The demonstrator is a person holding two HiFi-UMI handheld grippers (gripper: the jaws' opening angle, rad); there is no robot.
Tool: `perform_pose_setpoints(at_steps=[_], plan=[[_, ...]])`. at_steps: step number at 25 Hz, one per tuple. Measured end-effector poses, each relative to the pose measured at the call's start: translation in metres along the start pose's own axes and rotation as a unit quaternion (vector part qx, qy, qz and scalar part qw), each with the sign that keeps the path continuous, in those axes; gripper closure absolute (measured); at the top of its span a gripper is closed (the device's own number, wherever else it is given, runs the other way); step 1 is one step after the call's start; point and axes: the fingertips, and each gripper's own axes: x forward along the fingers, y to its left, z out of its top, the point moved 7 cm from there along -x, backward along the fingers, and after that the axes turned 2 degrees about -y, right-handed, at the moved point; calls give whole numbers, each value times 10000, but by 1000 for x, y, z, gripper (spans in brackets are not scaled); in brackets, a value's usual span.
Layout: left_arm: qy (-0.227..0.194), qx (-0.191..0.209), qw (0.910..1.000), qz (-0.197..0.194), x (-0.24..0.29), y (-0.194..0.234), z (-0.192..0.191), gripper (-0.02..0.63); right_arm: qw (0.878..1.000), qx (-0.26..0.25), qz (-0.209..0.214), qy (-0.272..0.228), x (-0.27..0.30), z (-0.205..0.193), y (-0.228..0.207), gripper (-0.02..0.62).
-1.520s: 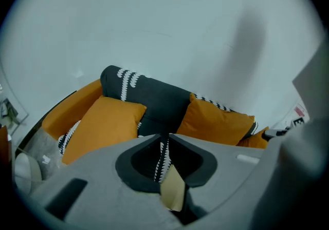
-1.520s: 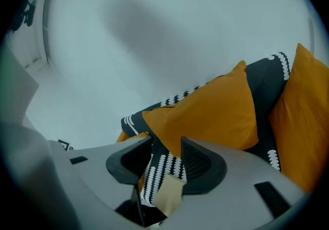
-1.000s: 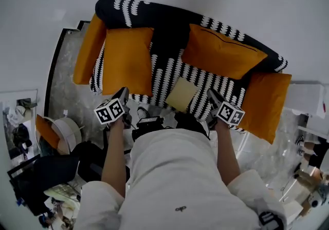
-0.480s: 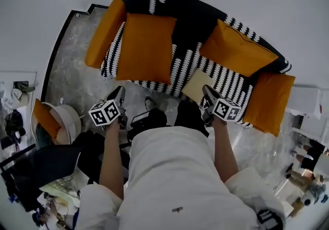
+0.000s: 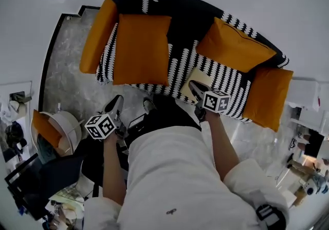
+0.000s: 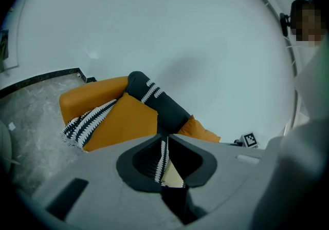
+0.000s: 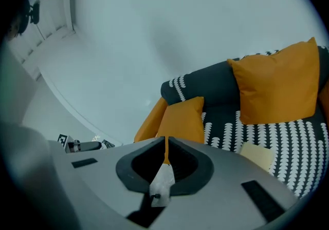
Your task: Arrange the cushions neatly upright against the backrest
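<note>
Two hand-held grippers are held out over the front of a sofa, and neither has hold of anything. The right hand-held gripper (image 5: 197, 89) has its jaws pressed together; its own view shows only a hairline between them, and in the head view its tips hang over the front edge of the seat, just by a small pale yellow cushion (image 5: 197, 81). Whether they touch it cannot be told. That cushion lies flat on the seat near the front edge, well short of the backrest. The left hand-held gripper (image 5: 114, 106) has its jaws all but closed, with a thin slit between the tips and nothing in it. It hangs over the grey marbled floor (image 5: 67, 70) in front of the sofa. Beyond them, the black sofa with white pattern (image 5: 190, 16) has orange armrests at both ends. One large orange cushion (image 5: 141, 49) stands at the left end in the head view, beside the armrest and leaning back toward the backrest. Another orange cushion (image 5: 234, 49) is propped against the backrest nearer the right end, slightly tilted.
</note>
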Motion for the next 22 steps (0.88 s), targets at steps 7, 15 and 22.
perform_pose_setpoints(at_steps=[7, 15, 22], plan=[[129, 271, 9989, 348, 17, 2, 50, 554, 9979, 221, 390, 471, 89, 25, -16, 580], [-140, 334, 9973, 636, 51, 2, 106, 554, 9911, 520, 652, 1039, 169, 51, -55, 463], [223, 596, 9962, 597, 96, -4, 126, 554, 9848, 533, 558, 1557, 223, 37, -76, 439]])
